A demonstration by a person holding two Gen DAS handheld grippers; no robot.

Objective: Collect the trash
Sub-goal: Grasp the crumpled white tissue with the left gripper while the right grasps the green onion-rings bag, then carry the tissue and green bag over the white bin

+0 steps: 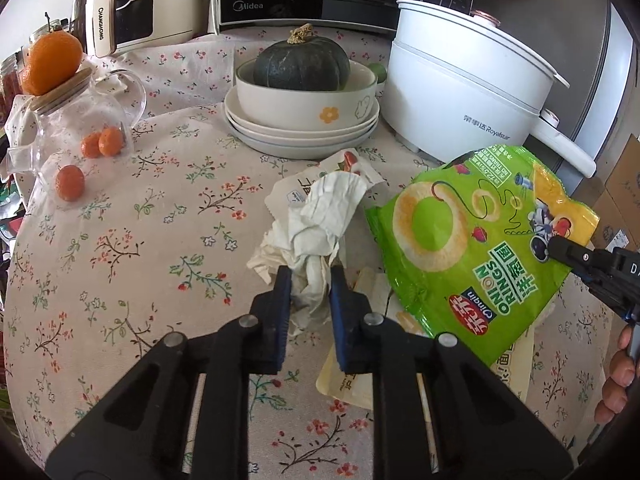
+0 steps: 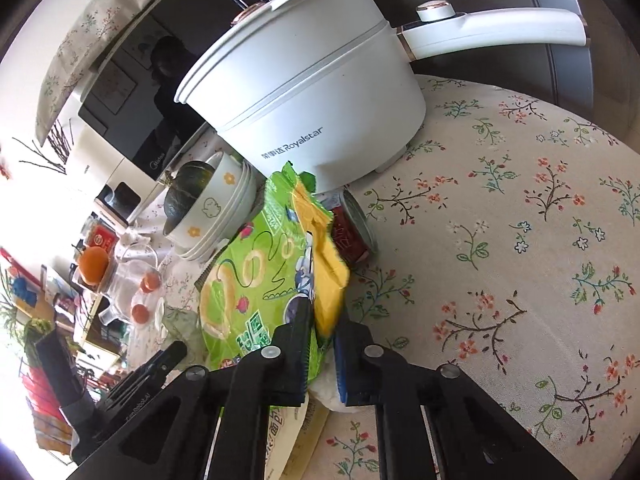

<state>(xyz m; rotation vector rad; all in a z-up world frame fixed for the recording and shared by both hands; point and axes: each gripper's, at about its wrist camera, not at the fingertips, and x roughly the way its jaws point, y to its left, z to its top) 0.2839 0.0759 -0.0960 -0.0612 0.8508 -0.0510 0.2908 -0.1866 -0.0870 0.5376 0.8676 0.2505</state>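
A crumpled white tissue lies on the flowered tablecloth, and my left gripper is shut on its near end. A green onion-rings snack bag tilts up off the table to the right. My right gripper is shut on the bag's yellow torn edge; in the left wrist view its black fingertips pinch that same corner. A flat white wrapper lies under the tissue. A beige packet lies beneath the bag. A red can lies on its side behind the bag.
A white electric pot stands at the back right. Stacked plates and a bowl holding a dark green squash sit mid-back. A glass teapot and oranges are at left. A hand shows at the right edge.
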